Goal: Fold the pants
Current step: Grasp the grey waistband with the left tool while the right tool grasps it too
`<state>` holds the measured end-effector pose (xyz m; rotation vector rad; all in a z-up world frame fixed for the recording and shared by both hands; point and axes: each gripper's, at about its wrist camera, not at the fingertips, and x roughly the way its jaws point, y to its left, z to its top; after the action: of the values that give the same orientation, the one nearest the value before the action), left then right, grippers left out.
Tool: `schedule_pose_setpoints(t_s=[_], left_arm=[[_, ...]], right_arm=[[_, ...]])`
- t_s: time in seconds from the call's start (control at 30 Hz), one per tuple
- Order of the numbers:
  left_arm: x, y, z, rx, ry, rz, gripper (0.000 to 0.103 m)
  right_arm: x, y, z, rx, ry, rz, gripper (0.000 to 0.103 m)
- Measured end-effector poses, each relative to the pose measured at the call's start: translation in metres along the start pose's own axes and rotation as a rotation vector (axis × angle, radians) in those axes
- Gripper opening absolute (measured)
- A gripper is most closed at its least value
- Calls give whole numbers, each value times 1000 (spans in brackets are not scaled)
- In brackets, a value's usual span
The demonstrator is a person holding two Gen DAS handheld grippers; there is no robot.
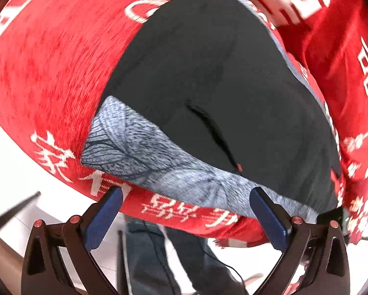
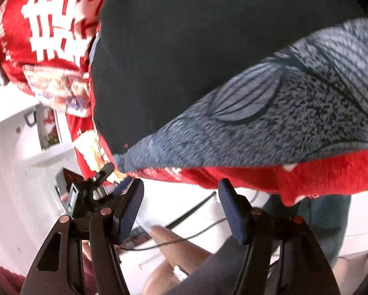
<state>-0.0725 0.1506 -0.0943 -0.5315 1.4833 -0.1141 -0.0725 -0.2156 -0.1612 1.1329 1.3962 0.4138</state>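
Pants (image 1: 208, 73) lie dark and spread flat on the red cloth (image 1: 48, 61), patterned band nearest; no fold visible yet. Left gripper (image 1: 186, 211) and right gripper (image 2: 181, 204) hover at the near edge, fingers apart, empty.

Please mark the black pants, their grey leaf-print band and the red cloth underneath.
black pants (image 1: 208, 68): left wrist view, on the plain black fabric above the pocket slit.
grey leaf-print band (image 2: 294, 113): right wrist view, mid-band on the print.
red cloth (image 1: 48, 73): left wrist view, bare red area left of the pants.
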Motion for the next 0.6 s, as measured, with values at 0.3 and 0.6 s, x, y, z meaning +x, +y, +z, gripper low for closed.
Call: schedule_pose_setpoints(t_s=[0.3,0.6], left_arm=[[10,-9,13,-34,-19,-103,103],[14,-12,24,-35,-2,-64,84]], right_arm=[[-18,-6,16,52,-117,117,68],[-29,-18,10,109,-169,122,66]])
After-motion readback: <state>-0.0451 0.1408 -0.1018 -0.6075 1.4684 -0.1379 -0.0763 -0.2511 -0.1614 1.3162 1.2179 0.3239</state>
